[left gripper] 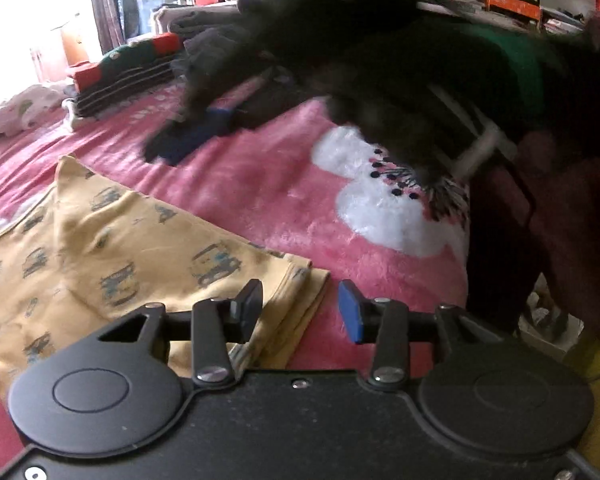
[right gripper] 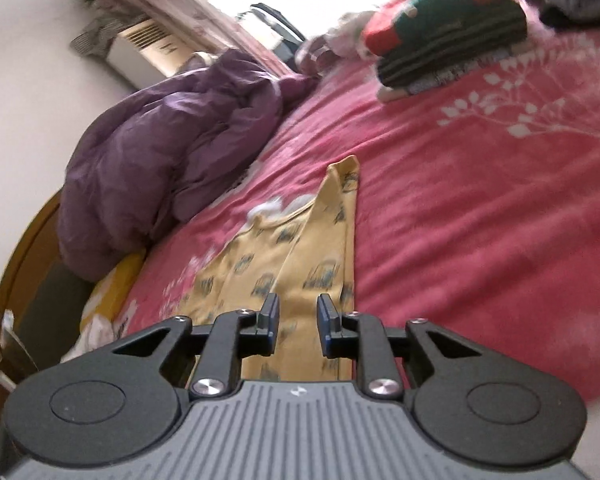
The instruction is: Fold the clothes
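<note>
A yellow garment (left gripper: 100,264) printed with small vehicles lies partly folded on the pink blanket (left gripper: 260,200), one sleeve laid over its body. My left gripper (left gripper: 300,312) hangs open over the garment's right edge; the cloth lies under its left finger and the pads do not press on it. In the right wrist view the same garment (right gripper: 300,248) stretches away as a long folded strip. My right gripper (right gripper: 299,320) stands open just above its near end, gripping nothing. A blurred dark sleeve (left gripper: 380,40) with the other gripper crosses the top of the left wrist view.
A stack of folded clothes (left gripper: 128,72) (right gripper: 452,40) sits at the blanket's far side. A crumpled purple jacket (right gripper: 160,152) is heaped at the bed's left edge. Small white clothing (left gripper: 24,112) lies beside the stack. Cluttered shelves (left gripper: 512,0) stand behind the bed.
</note>
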`<state>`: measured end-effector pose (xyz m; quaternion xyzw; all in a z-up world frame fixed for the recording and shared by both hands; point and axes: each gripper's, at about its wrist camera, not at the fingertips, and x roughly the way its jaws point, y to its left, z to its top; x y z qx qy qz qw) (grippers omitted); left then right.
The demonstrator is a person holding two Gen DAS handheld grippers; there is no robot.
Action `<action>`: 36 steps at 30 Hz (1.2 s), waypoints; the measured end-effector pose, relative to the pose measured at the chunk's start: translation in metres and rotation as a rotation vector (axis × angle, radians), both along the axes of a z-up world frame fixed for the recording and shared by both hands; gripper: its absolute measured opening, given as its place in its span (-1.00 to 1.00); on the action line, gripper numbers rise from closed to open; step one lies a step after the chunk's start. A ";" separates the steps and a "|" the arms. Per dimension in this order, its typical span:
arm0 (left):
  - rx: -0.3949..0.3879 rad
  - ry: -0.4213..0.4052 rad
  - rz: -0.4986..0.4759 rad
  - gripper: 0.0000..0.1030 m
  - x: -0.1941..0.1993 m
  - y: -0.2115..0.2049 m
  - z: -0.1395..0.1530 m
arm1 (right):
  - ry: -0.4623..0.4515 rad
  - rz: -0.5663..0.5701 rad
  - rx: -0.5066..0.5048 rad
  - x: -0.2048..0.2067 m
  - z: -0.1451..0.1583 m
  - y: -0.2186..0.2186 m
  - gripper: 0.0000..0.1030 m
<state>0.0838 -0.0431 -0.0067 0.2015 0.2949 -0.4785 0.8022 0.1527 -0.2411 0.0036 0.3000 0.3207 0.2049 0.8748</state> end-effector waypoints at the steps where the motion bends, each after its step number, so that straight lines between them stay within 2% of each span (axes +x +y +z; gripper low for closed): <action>1: -0.027 0.011 0.020 -0.21 0.002 0.008 0.003 | -0.012 0.011 -0.015 -0.009 -0.001 0.002 -0.55; 6: -0.100 0.031 0.193 -0.25 0.018 0.037 0.004 | -0.031 0.072 -0.063 -0.047 -0.011 0.013 -0.55; 9: -0.134 0.054 0.225 -0.26 0.024 0.036 -0.004 | -0.048 0.125 -0.102 -0.068 -0.019 0.026 -0.55; 11: -0.116 0.066 0.221 -0.31 0.025 0.028 -0.013 | -0.057 0.146 -0.128 -0.080 -0.022 0.033 -0.57; 14: -0.099 0.120 0.223 -0.31 0.031 0.022 -0.026 | -0.030 0.154 -0.274 -0.083 -0.030 0.042 -0.60; 16: -0.119 0.148 0.229 -0.31 0.036 0.026 -0.020 | -0.016 0.144 -0.259 -0.084 -0.031 0.039 -0.60; 20: -0.110 0.115 0.222 -0.15 0.028 0.036 -0.010 | -0.051 0.139 -0.293 -0.094 -0.026 0.041 -0.59; 23: -0.131 0.122 0.272 -0.04 0.031 0.051 -0.009 | -0.047 0.100 -0.237 -0.101 -0.027 0.035 -0.53; 25: -0.154 0.129 0.343 0.15 0.035 0.064 -0.008 | -0.043 0.073 -0.191 -0.104 -0.025 0.032 -0.34; 28: -0.220 0.157 0.467 0.31 0.042 0.092 -0.004 | -0.071 0.062 -0.134 -0.109 -0.020 0.032 -0.30; 32: -0.373 0.218 0.685 0.70 0.051 0.144 0.002 | -0.101 0.051 -0.119 -0.110 -0.015 0.031 -0.18; 33: -0.419 0.230 0.757 0.76 0.053 0.161 0.002 | -0.106 0.047 -0.119 -0.109 -0.015 0.030 -0.10; 36: -0.549 0.280 0.947 0.90 0.053 0.208 0.001 | -0.078 -0.029 -0.073 -0.104 -0.025 0.012 -0.08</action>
